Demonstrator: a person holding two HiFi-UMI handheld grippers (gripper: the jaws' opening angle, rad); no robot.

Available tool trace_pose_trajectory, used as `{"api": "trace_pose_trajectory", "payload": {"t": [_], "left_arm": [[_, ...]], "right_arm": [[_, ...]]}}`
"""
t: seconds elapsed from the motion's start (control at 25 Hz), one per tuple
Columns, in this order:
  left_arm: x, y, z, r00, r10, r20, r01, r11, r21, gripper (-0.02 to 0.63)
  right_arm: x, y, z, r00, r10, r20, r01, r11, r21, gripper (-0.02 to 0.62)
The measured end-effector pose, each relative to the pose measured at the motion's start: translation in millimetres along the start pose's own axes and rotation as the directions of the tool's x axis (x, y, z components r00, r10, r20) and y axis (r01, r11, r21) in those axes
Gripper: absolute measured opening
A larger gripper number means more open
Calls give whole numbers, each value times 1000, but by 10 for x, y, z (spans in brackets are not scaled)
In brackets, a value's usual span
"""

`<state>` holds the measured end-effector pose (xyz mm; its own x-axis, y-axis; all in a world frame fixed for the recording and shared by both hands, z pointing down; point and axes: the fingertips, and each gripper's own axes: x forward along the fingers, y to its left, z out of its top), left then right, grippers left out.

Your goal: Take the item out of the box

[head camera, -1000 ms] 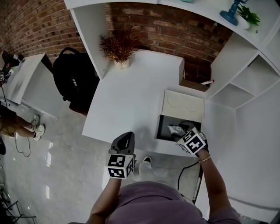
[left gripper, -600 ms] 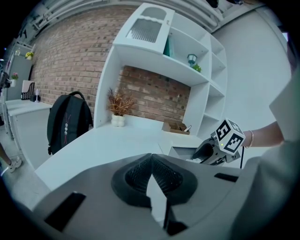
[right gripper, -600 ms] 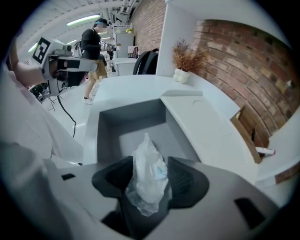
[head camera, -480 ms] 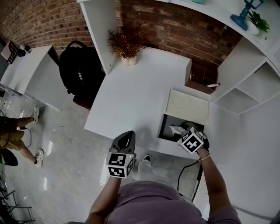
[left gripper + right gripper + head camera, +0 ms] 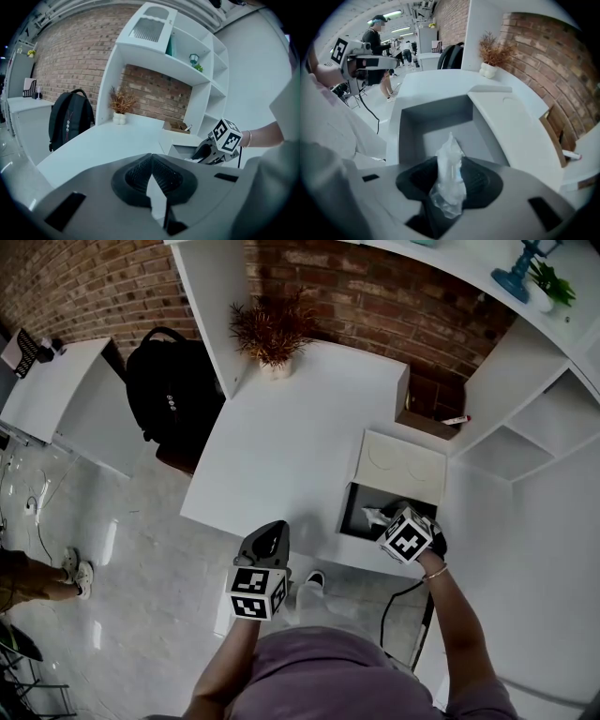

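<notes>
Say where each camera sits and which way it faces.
Head view: on the head, looking down at table and box; both arms show.
Left gripper view: on the left hand-held gripper, facing the brick wall; shut jaws show.
Right gripper view: on the right hand-held gripper, facing into the box; jaws closing on a plastic bag.
Shared: all show the box.

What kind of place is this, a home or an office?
Probably an office or shared workspace: a white desk sits beside built-in white shelves on a brick wall, a backpack rests next to it, and other people stand farther back.
</notes>
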<state>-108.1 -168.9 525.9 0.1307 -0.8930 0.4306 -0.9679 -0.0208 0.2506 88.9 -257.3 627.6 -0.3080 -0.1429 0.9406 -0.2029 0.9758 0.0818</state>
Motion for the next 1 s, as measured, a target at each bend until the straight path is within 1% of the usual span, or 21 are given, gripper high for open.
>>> {"api": "trace_pose_trajectory", "payload": {"t": [0.2, 0.64, 0.84, 1.0], "left_arm": [[-10, -7, 5, 1000, -9, 5, 9, 1000, 5, 2], [7, -83, 76, 999, -39, 16, 39, 999, 29, 0], [22, -109, 78, 998, -55, 12, 55, 998, 39, 2], [56, -152, 93, 997, -77, 10, 76, 996, 50, 0]], "right_arm": [[-4, 13, 7, 1000, -22, 1, 22, 1000, -18, 133], [-87, 20, 17, 997, -67, 38, 69, 996, -53, 112], [-186, 16, 53, 991, -94, 92, 97, 995, -25, 112], [-324, -21, 96, 979, -137, 150, 133, 990, 36, 112]]}}
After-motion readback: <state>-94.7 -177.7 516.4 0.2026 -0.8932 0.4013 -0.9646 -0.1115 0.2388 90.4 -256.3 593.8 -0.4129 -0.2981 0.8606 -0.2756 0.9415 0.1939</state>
